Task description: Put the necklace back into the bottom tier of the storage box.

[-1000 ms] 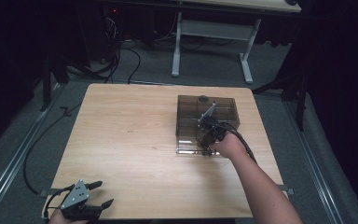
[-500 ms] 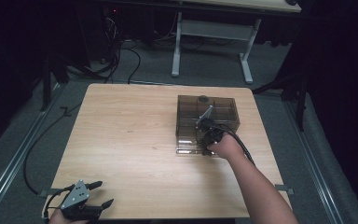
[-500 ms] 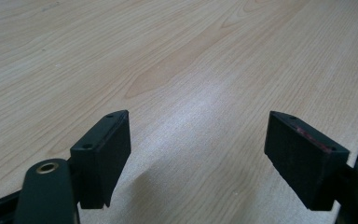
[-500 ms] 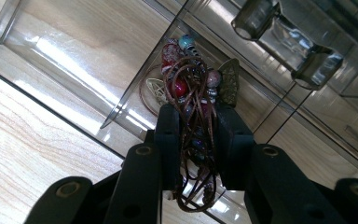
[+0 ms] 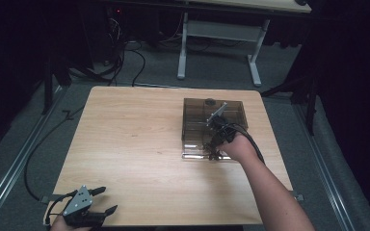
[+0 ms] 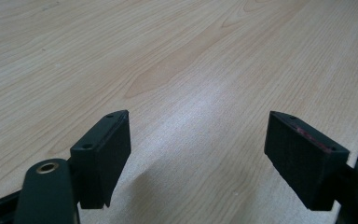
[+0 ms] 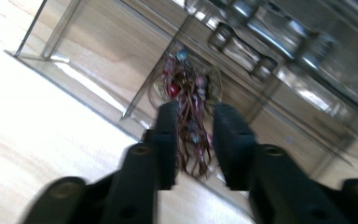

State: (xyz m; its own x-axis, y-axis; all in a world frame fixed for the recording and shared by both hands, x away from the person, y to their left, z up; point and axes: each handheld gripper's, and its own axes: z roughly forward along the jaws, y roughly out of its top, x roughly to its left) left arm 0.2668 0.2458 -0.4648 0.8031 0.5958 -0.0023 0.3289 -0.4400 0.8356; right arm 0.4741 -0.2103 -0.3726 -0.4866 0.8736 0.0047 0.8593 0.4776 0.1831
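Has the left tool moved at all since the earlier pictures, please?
No. The left tool rests at the same near-left corner of the light wooden table, with its jaws spread open as before.

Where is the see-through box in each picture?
High view: the see-through box sits right of centre on the wooden table, under the right hand-held gripper.
Right gripper view: it spreads across the upper part, behind the jaws.
Left gripper view: just tabletop ahead.
Shared landmark: the wooden table.
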